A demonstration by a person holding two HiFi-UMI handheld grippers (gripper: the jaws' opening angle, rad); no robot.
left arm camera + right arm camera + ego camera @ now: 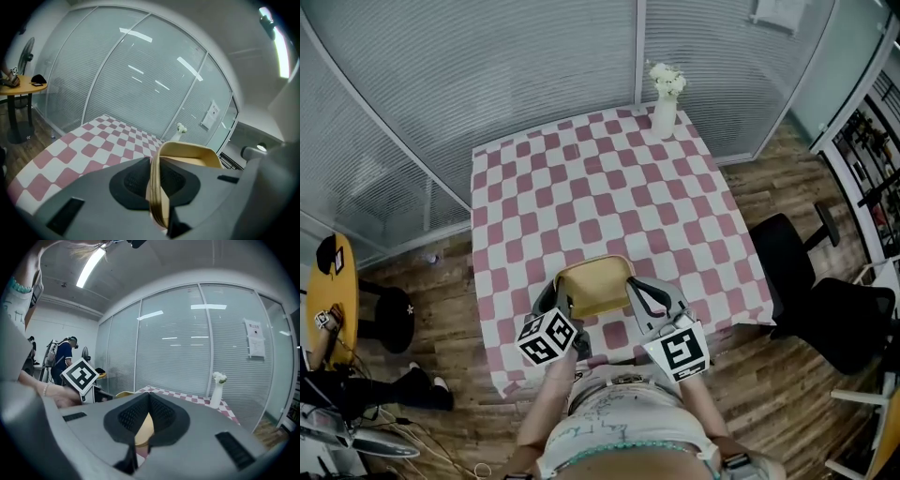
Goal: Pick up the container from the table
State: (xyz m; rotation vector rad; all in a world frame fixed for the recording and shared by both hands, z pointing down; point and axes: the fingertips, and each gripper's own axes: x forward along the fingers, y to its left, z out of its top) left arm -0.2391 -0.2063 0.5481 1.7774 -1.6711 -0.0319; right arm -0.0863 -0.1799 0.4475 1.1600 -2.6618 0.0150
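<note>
A tan, shallow container (592, 286) hangs above the near edge of the pink-and-white checked table (609, 187), held between my two grippers. My left gripper (559, 302) is shut on the container's left wall; in the left gripper view the tan rim (187, 151) runs edge-on between the dark pads of that gripper (154, 165). My right gripper (643, 296) grips the right wall. In the right gripper view its pads (149, 401) meet at the tip, with the tan wall (142, 431) showing between them lower down.
A white vase with flowers (664, 101) stands at the table's far edge. A black office chair (806, 281) sits to the right and a small round yellow table (337, 300) to the left. Glass partition walls curve behind. A person (61, 355) stands far off.
</note>
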